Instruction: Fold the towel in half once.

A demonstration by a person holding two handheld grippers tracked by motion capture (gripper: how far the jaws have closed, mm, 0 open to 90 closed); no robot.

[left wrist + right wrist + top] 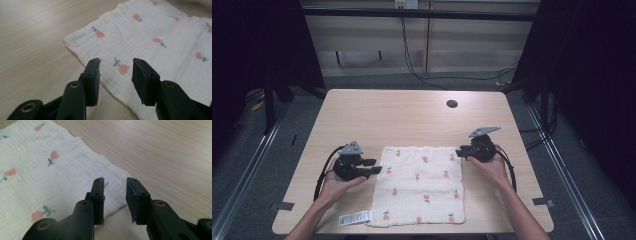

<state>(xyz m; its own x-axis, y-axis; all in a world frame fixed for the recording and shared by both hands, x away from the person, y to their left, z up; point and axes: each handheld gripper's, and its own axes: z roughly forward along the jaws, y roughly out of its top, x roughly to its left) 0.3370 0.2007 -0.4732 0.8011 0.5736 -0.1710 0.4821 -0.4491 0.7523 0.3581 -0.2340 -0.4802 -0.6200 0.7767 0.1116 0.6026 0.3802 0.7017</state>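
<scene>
Item: white fruit-print cloth (421,186), flat near the bench's (402,117) front edge. My left fingers (91,75) and right fingers (98,195) stand released at its left and right edges, nothing between them.

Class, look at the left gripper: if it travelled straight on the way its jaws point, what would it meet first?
Most likely the white tulip-print cloth. The left gripper has open jaws above the cloth's near edge, aimed across it; the exact touching point is unclear.

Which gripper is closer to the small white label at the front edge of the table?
Left. The left gripper is at the cloth's left edge, just beyond the label. The right gripper is at the cloth's far right corner.
</scene>
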